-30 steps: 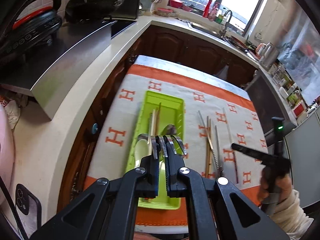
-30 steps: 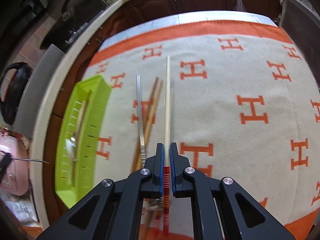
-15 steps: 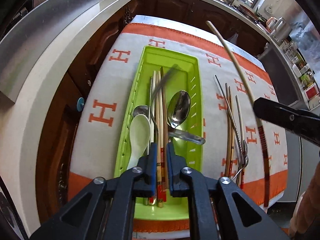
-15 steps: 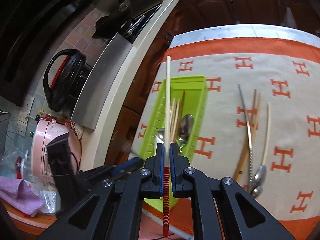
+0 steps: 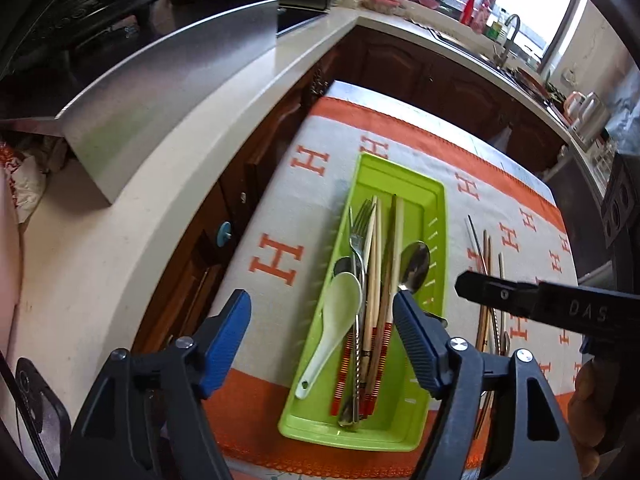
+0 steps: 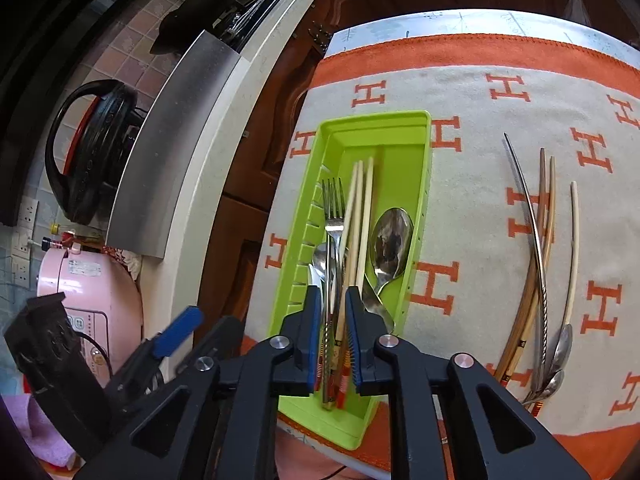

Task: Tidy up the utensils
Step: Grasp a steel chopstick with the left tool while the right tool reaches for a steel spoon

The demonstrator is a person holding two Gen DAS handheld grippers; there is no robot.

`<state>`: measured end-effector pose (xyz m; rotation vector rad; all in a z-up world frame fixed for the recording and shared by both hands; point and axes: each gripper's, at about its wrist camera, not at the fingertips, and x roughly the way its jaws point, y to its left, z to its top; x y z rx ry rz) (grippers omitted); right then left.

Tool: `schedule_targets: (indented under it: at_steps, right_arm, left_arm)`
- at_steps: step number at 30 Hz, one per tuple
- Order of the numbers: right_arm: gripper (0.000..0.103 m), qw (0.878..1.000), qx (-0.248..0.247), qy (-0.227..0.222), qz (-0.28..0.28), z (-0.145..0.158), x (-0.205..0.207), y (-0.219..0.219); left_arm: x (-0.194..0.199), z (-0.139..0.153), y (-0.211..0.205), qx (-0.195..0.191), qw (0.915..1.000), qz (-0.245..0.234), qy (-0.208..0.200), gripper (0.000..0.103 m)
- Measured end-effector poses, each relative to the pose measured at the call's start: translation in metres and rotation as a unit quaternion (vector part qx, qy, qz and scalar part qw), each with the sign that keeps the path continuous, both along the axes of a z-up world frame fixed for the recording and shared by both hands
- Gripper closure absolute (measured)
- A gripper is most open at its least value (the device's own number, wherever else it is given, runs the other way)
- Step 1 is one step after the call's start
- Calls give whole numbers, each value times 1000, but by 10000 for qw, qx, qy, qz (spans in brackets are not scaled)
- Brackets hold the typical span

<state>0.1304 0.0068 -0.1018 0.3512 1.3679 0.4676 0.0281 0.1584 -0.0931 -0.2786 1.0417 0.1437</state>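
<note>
A green tray [image 5: 416, 208] [image 6: 376, 118] lies on the orange-patterned cloth. It holds a fork [image 5: 360, 232] [image 6: 334, 208], several chopsticks [image 5: 374, 280] [image 6: 360, 216], a white spoon [image 5: 340, 308] and a metal spoon [image 5: 414, 264] [image 6: 390, 240]. My left gripper [image 5: 320, 320] hovers over the tray's near end, its jaws opening wide with nothing between the pads. My right gripper [image 6: 334, 312] hangs above the same end, its jaws opening a little. The red-striped chopstick ends lie in the tray below them, not gripped. More chopsticks and spoons [image 6: 540, 260] [image 5: 486, 248] lie on the cloth to the right.
One finger of my right gripper [image 5: 500, 294] crosses the left wrist view beside the tray. Left of the table runs a pale counter [image 5: 160, 200] with a steel panel [image 6: 172, 128], a black cooker [image 6: 92, 148] and a pink appliance [image 6: 88, 300]. A phone [image 5: 32, 400] lies on the counter.
My left gripper let the fork drop into the tray and spread wide. My right gripper carried the pale chopstick from the cloth to the tray, then parted; the chopstick now lies in the tray.
</note>
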Motion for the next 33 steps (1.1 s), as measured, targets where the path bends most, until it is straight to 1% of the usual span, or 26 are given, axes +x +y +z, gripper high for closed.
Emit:
schedule_targets:
  at_steps: [2, 5, 9, 12, 16, 21, 26, 29, 33]
  right_arm:
    - [88, 10000, -68, -47, 53, 2, -4, -1]
    - [88, 9998, -148, -122, 113, 8, -12, -7]
    - [88, 9992, -258, -253, 146, 18, -22, -24]
    - [88, 9988, -316, -356, 100, 25, -29, -45]
    - [88, 9982, -371, -475, -42, 35, -37, -80]
    - [88, 9966, -455, -612, -311, 42, -44, -130]
    - [88, 9945, -508, -694, -598, 42, -48, -169]
    - [88, 9933, -484, -710, -767, 37, -52, -191]
    - [88, 9925, -478, -647, -924, 24, -53, -208]
  left_arm:
    - [0, 2, 2, 36, 10000, 68, 0, 30]
    - [-1, 2, 2, -27, 9999, 100, -6, 29]
    - [-1, 6, -7, -45, 10000, 6, 1, 29]
    - [1, 12, -22, 13, 9999, -141, -63, 29]
    - [5, 21, -44, -55, 9992, -360, -137, 29]
    - [17, 25, -82, -100, 9971, -741, -137, 29]
    - [29, 19, -117, -71, 9939, -1096, -43, 29]
    - [40, 8, -139, -65, 9916, -1286, 97, 29]
    - [58, -12, -162, -102, 9898, -1387, 302, 29]
